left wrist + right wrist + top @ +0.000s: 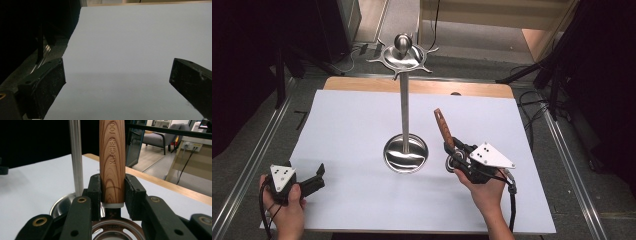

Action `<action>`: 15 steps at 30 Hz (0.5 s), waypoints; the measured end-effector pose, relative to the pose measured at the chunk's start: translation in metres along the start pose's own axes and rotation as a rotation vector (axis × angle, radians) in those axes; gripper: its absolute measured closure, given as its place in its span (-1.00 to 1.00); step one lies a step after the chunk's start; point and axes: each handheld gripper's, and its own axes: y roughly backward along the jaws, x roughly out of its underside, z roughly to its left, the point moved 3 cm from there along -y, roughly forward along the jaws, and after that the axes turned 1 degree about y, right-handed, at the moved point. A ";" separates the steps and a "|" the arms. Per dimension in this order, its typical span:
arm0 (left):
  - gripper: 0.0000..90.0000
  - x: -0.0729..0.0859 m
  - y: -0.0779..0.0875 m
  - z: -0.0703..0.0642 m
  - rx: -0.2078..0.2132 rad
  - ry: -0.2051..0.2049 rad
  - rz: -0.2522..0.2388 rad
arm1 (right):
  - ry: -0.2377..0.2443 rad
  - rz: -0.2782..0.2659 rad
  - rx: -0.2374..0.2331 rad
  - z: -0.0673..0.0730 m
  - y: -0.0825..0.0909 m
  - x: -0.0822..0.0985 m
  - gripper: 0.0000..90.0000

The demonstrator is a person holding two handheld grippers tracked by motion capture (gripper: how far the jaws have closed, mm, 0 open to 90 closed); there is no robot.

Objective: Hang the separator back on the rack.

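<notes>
In the high view, a steel stand (pixel 405 150) rises mid-sheet; just right of its base the right gripper (pixel 453 150) clenches a wooden-handled utensil (pixel 443 127), handle pointing away. The left gripper (pixel 314 181) rests well left of the stand.

In the left gripper view, the jaws gape over the white sheet (pixel 130 50).

In the right gripper view, the jaws grasp the utensil's handle near its lower end, beside the stand's pole.

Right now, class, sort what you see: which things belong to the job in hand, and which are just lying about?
In the job:
- wooden-handled kitchen utensil, clamped in the right gripper
- tall steel stand with round base and hooked top, right beside it

Just about:
- left gripper, open over the white table cover
- cables on the floor beyond the table
</notes>
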 end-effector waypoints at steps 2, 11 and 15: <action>-0.98 0.000 0.000 0.000 0.000 -0.001 -0.001 | -0.003 -0.006 0.002 0.002 0.000 -0.001 0.57; -0.98 0.000 0.000 -0.001 -0.001 -0.003 -0.001 | -0.005 -0.049 -0.001 0.008 0.000 -0.008 0.57; -0.98 0.000 0.000 -0.001 -0.003 -0.005 -0.002 | -0.006 -0.079 0.002 0.011 0.000 -0.014 0.57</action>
